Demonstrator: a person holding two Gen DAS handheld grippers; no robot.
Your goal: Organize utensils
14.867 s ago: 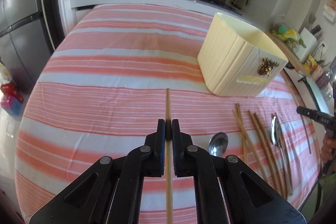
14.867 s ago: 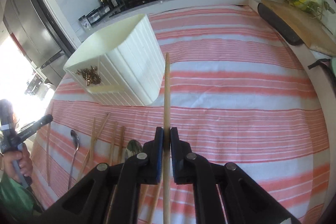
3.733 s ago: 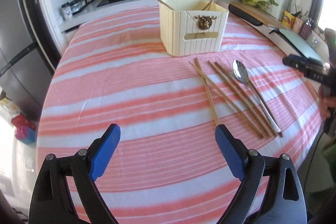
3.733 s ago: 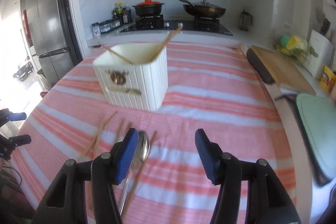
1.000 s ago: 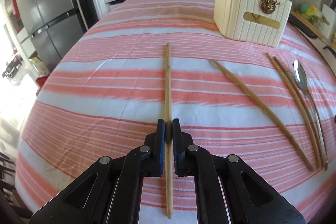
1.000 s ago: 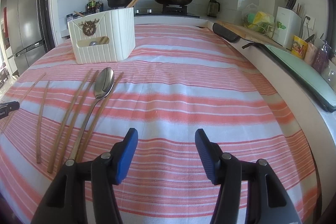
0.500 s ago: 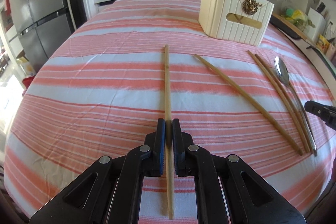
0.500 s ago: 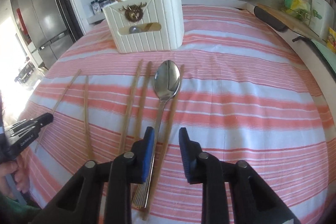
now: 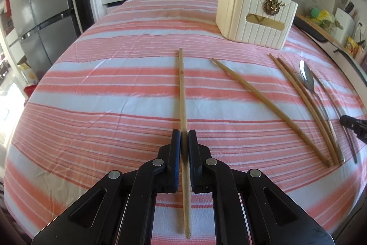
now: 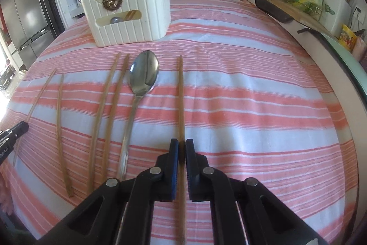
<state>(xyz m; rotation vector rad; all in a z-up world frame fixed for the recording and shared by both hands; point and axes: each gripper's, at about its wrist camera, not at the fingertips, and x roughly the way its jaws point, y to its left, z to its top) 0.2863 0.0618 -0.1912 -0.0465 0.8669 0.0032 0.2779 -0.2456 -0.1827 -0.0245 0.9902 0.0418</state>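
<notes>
The right claw [image 10: 181,145], apart a second ago, now clamps a chopstick [image 10: 181,93]; the left claw [image 9: 182,136] stays clamped on another chopstick [image 9: 182,88].

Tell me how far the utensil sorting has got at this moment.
Partly done: the cream holder already contains chopsticks and something metal. In hand: the left gripper is shut on one chopstick, the right gripper on another chopstick. Left on the cloth: three chopsticks and the spoon.
</notes>
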